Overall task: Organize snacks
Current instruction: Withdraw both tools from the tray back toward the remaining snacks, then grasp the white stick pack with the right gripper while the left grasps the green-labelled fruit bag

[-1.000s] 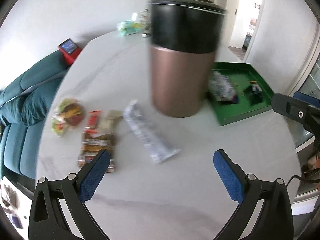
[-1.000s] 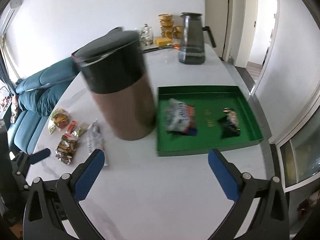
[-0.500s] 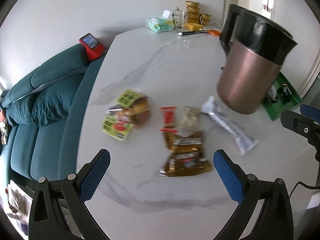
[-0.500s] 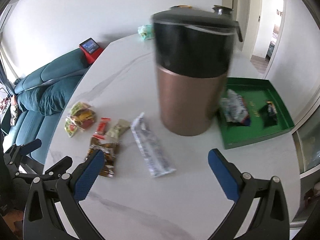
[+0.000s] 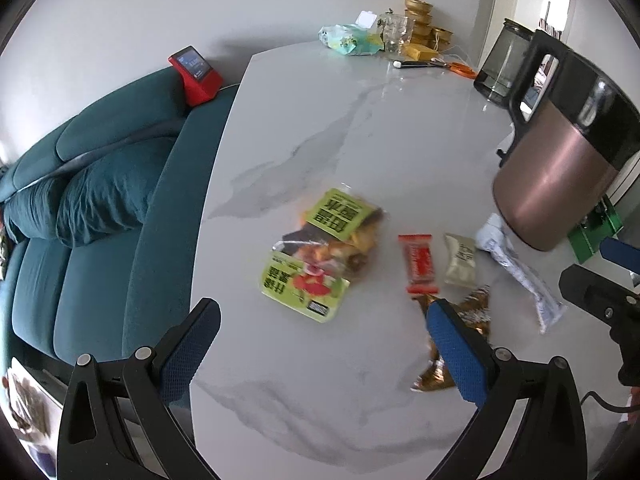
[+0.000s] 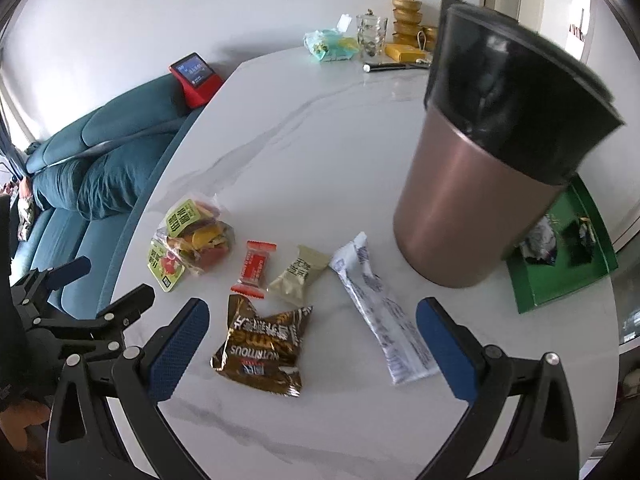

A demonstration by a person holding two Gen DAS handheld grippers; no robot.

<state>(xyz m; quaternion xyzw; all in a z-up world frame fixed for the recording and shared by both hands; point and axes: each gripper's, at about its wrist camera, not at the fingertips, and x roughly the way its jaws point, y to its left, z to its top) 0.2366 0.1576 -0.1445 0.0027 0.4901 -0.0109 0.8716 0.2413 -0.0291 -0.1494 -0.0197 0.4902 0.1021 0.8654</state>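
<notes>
Both grippers have swung left, off the green tray (image 6: 560,296), to hover over the loose snack packets (image 6: 262,344)

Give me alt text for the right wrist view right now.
The open right hand-held gripper hovers over a brown snack bag on a marble table, among a white sachet and small packets, beside a copper kettle and a green tray.

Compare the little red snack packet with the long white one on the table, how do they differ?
The red packet is short and bright red; the white packet is long, slim and pale with faint print. The red packet lies left of the beige packet, the white packet right of it. Both lie flat on the table, ungripped.
</notes>
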